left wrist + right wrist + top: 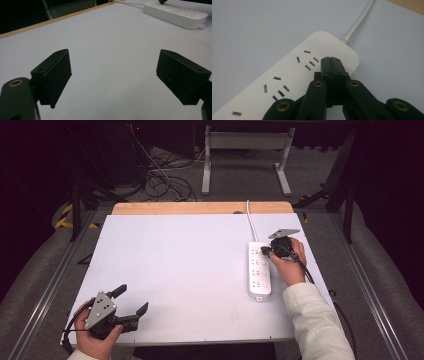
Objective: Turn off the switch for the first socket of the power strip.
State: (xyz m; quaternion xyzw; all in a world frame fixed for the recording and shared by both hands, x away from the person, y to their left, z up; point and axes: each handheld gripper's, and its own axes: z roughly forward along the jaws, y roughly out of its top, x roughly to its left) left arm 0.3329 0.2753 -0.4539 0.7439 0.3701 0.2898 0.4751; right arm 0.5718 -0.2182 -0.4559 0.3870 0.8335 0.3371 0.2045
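Strip [259,271] at table [175,270] right. Right gripper [330,60], jaws pressed together, empty, over far-end switch: pressing step, judged. Next: steady downward push. Left gripper [131,300] spread, idle, near left.

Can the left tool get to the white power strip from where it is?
Probably yes: the left tool is open and only bare table lies between it and the power strip, though it sits far across.
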